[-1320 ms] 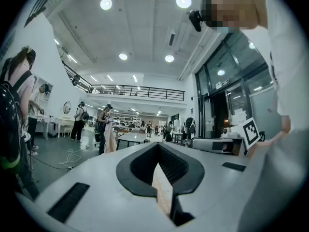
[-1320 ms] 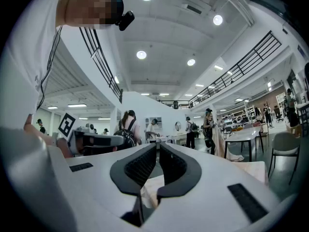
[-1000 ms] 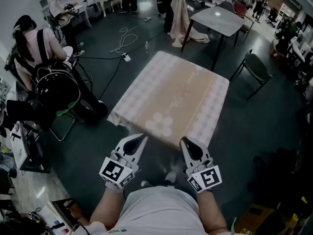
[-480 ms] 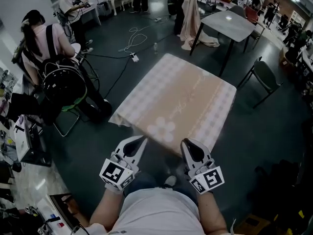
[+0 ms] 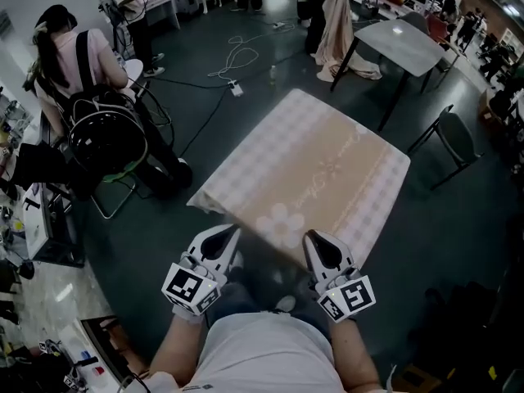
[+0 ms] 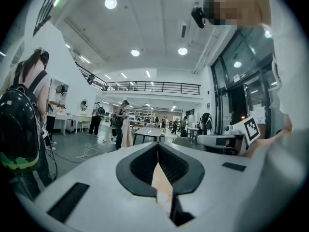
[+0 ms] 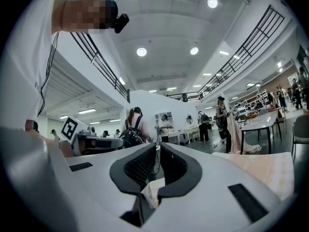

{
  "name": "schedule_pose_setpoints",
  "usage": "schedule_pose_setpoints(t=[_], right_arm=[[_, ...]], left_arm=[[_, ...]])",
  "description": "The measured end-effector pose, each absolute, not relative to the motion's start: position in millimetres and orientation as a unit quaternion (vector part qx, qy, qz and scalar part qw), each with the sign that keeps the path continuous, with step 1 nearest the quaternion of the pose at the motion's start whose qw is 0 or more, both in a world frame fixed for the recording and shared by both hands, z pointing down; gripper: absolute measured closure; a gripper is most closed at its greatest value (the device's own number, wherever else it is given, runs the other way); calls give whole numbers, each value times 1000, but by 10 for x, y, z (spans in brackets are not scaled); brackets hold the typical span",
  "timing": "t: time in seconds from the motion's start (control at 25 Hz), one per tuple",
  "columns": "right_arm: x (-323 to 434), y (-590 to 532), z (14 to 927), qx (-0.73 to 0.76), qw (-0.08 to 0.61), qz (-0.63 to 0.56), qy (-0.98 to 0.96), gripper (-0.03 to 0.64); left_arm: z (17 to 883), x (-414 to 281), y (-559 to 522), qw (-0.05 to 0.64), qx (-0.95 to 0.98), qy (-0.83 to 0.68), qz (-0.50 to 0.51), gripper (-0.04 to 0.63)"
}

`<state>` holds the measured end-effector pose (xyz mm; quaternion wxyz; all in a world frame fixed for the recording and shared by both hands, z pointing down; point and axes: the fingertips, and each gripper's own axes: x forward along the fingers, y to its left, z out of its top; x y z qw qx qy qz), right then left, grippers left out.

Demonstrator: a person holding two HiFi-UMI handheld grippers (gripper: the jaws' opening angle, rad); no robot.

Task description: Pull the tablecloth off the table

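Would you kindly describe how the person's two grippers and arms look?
The left gripper and right gripper are white moulded shells, with black ribbed pads lining the jaws. Each carries a white cube printed with black square markers. The person wears a light grey short-sleeved T-shirt.

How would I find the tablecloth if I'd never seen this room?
Look at the middle of the hall's dark floor. The tablecloth is the big square sheet spread there, its near edge pinched by the left gripper and right gripper. Unlike the bare grey table behind, it is beige with checked borders and a flower print.
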<state>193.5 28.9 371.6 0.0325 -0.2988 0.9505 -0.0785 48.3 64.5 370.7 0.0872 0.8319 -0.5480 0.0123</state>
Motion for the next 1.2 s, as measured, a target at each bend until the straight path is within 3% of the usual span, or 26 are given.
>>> schedule_pose_setpoints(t=[0.8,1.0,1.2], right_arm=[[343,-879,3986,-330,-22,-95,939,577],[104,-928,4060,-352,-36,-97,930,577],[9,-919,4151,-379,-47,-108,918,577]], left_arm=[[4952,-1454,-543,203,811,-545,62,580],[5441,-1720,-625,255,813,-517,86,474],[5827,-1868,-753,291,816,-487,111,414]])
